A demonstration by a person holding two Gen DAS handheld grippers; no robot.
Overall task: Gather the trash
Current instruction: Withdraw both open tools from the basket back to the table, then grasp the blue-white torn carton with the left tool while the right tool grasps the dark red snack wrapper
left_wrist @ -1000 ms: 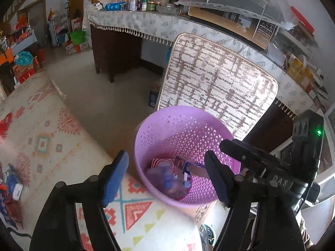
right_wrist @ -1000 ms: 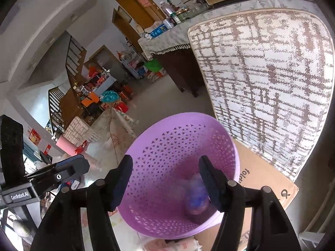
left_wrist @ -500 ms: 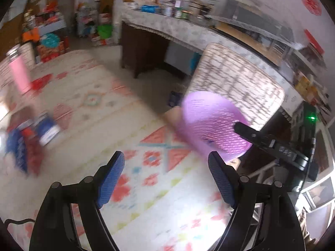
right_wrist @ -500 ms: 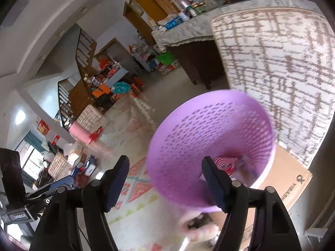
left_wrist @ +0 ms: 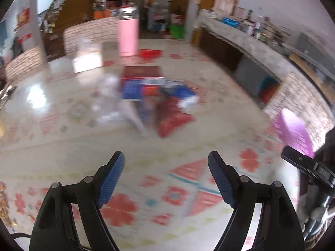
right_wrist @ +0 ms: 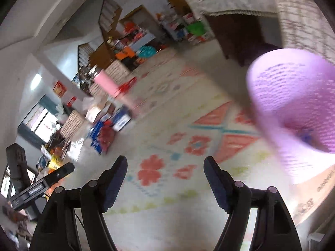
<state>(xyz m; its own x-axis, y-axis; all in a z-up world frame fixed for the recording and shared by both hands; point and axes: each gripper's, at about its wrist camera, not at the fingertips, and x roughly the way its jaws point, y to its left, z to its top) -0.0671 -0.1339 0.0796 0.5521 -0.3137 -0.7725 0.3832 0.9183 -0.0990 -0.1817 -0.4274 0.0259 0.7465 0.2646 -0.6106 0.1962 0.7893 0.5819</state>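
Blur smeared both wrist views, so fine detail was lost. Nearest in the left wrist view, the left gripper [left_wrist: 165, 163] stood with its blue-padded jaws spread wide and nothing between them, over a cream patterned cloth with red flowers and triangles [left_wrist: 188, 179]. The right gripper's jaws were opening, bare of any load, above the same cloth; in the left wrist view only part of that right gripper [left_wrist: 307, 167] showed at the right edge.

Farther along the cloth, towards its middle, lay a loose heap of blue and red flat packets [left_wrist: 159, 98], the pieces overlapping one another, with a pale crumpled plastic wrapper [left_wrist: 113, 102] just beside it on the left. How many packets were there could not be told through the blur. Behind the heap, near the far edge of the cloth, a tall pink cylindrical tumbler with a metal lid [left_wrist: 128, 34] stood upright, and a small clear box [left_wrist: 87, 56] sat to its left.

The round lilac plastic basket with perforated walls [left_wrist: 293, 129] stood off the right edge of the cloth, well apart from the heap. From the right wrist view it loomed close on the right, dark bits lying at its bottom, on a flat brown cardboard sheet [right_wrist: 314, 190].

Beyond, a long cloth-covered counter crowded with jars and boxes [left_wrist: 247, 35] ran along the right side of the room.
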